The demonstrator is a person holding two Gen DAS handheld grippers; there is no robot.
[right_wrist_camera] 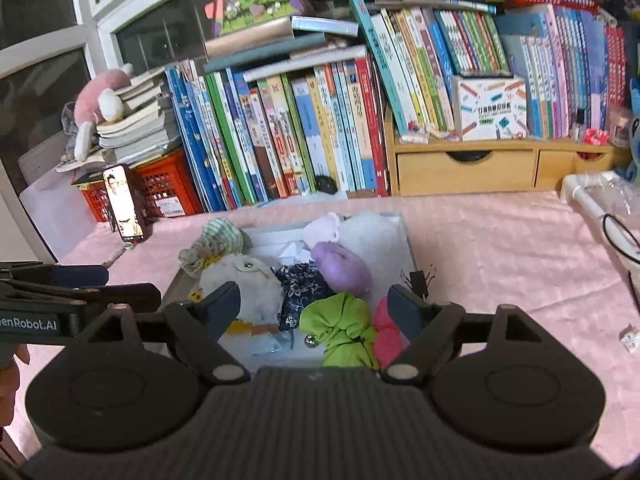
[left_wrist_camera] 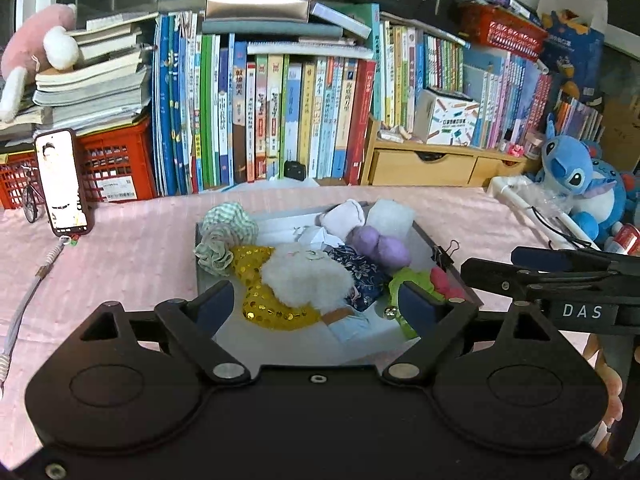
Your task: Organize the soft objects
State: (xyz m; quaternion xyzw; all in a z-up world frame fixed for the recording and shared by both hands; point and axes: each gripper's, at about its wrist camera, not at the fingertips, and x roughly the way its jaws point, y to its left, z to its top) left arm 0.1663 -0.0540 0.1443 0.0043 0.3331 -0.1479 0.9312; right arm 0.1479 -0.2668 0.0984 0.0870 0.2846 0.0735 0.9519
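Observation:
A white box (left_wrist_camera: 280, 222) (right_wrist_camera: 404, 236) on the pink tablecloth holds several soft things: a white fluffy toy (left_wrist_camera: 306, 276) (right_wrist_camera: 240, 284), a yellow sequin piece (left_wrist_camera: 256, 280), a green checked scrunchie (left_wrist_camera: 226, 236) (right_wrist_camera: 214, 242), a purple plush (left_wrist_camera: 380, 246) (right_wrist_camera: 342, 266), dark floral cloth (left_wrist_camera: 360, 272) (right_wrist_camera: 300, 284), a lime green cloth (right_wrist_camera: 344, 328) (left_wrist_camera: 404, 284) and a pink piece (right_wrist_camera: 386, 332). My left gripper (left_wrist_camera: 318, 306) is open and empty just above the box's near side. My right gripper (right_wrist_camera: 314, 308) is open and empty over the lime cloth.
A phone (left_wrist_camera: 62, 184) (right_wrist_camera: 125, 208) stands at the left by red crates (left_wrist_camera: 116, 168). Books (left_wrist_camera: 280, 112) and a wooden drawer unit (left_wrist_camera: 432, 164) (right_wrist_camera: 468, 170) line the back. A blue plush (left_wrist_camera: 576, 176) and white tube (left_wrist_camera: 532, 208) lie at the right.

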